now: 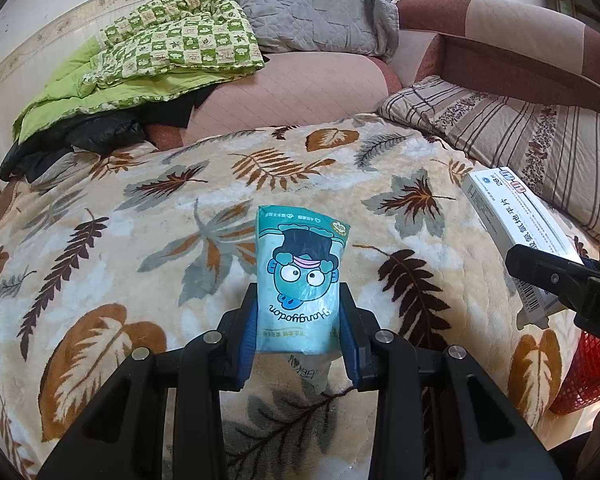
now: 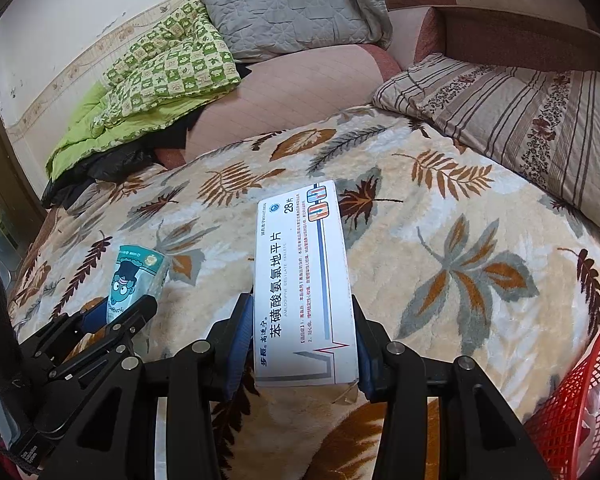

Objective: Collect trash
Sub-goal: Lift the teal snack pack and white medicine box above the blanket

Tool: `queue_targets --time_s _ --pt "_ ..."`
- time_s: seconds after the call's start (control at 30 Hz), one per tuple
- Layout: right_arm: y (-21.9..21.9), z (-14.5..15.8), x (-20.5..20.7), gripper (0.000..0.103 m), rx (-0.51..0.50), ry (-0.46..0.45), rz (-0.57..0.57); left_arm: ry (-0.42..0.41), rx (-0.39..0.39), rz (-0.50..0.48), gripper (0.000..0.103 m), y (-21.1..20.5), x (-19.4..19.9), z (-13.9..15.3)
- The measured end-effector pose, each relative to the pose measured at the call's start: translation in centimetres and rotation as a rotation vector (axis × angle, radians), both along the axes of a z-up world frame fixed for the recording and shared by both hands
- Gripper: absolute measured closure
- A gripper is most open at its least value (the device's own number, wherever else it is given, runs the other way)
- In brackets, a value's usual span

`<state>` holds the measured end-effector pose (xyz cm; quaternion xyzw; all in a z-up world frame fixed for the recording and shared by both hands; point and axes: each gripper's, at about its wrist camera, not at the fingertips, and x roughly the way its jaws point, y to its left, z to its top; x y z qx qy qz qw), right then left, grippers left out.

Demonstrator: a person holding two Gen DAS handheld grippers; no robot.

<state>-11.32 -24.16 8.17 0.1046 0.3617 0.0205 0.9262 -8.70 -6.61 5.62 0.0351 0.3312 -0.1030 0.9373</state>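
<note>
both grippers level, gripping trash

Above the leaf-patterned blanket (image 1: 140,216), the left gripper (image 1: 300,320) holds a tissue packet (image 1: 300,276), with the medicine box (image 2: 304,284) in the right gripper (image 2: 304,336) to its right. A mesh basket (image 2: 580,400) sits off the blanket's right edge. Behind the blanket lie a folded quilt (image 1: 172,52) at left, a pillow (image 1: 308,4) beside it and a striped cushion (image 2: 520,120) at right.
</note>
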Motion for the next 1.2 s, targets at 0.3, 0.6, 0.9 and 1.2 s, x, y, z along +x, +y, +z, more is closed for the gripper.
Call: queue_targets --time_s 0.3,0.6,0.9,1.2 --pt "0.0 0.1 0.0 0.055 0.001 -0.003 0.003 0.002 0.0 -0.001 0.069 -0.1 0.1 -0.2" --pt "0.2 0.1 -0.1 0.055 0.005 -0.01 0.0 0.005 -0.001 -0.003 0.069 -0.1 0.1 -0.2" --pt "0.0 0.3 -0.2 0.055 0.013 -0.017 -0.004 0.006 -0.001 -0.004 0.069 -0.2 0.1 -0.4" --pt "-0.9 0.6 -0.7 0.055 0.045 -0.036 -0.033 0.008 -0.003 -0.005 0.069 -0.2 0.2 -0.5"
